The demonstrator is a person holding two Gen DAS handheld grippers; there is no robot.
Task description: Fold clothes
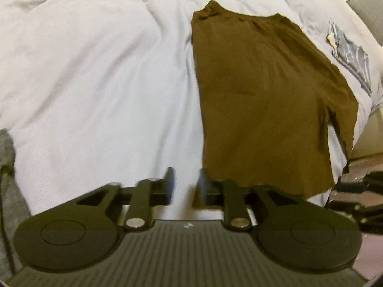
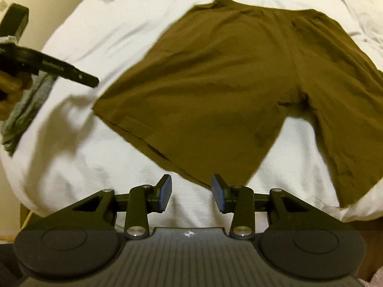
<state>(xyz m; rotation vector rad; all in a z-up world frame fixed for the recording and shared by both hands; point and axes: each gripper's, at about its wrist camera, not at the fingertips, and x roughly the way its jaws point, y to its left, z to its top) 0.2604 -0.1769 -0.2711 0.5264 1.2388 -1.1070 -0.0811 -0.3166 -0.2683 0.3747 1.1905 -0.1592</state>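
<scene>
shorts [image 2: 215,83] lie spread flat on the bed [image 1: 95,71], both legs apart, no fold showing; left gripper [image 1: 185,186] and right gripper [image 2: 191,191] gape empty.

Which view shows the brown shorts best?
The right wrist view: the shorts lie spread on the bed, waistband, both legs and crotch seam visible. The left wrist view shows them side-on and foreshortened, so the legs overlap and barely separate.

Brown shorts [image 1: 261,100] on white bedsheet [image 1: 95,71]
</scene>
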